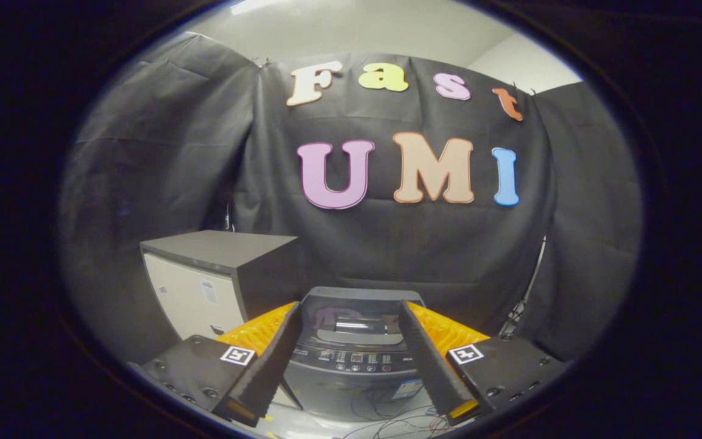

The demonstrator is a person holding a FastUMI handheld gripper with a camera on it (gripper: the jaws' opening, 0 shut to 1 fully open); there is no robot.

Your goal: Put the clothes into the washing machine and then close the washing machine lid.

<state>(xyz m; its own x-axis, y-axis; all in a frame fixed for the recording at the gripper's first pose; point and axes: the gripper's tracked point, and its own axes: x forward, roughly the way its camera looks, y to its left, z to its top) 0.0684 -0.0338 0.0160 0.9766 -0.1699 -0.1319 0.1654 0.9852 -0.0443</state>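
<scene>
Closest to me, I see my gripper (351, 317) with its two fingers (269, 366) spread wide apart and nothing between the pads; it grasps nothing and touches nothing. Each finger's mount carries a small square marker (237, 355) on its upper face, one on either side. Below the fingers, on the floor (326, 427) near the foot of the machine, lies a loose tangle of thin cables (397, 424). Framed in the gap between the fingers and just beyond their tips stands the washing machine (354, 378), a grey top-loader seen from its front. Its control panel (357, 361) runs across the front edge of the top, with a row of small buttons and lit indicators that I cannot read from here. Behind the panel the lid (357, 320) lies flat on the top of the machine, its glossy window catching a bright reflection, so it looks closed to me. I cannot make out any clothes from this angle. To the left of the machine and a little further back stands a cabinet (205, 286) with a dark top and a pale front. Behind everything hangs the black cloth wall (162, 152) of the booth, and above it a strip of pale ceiling (351, 30).
</scene>
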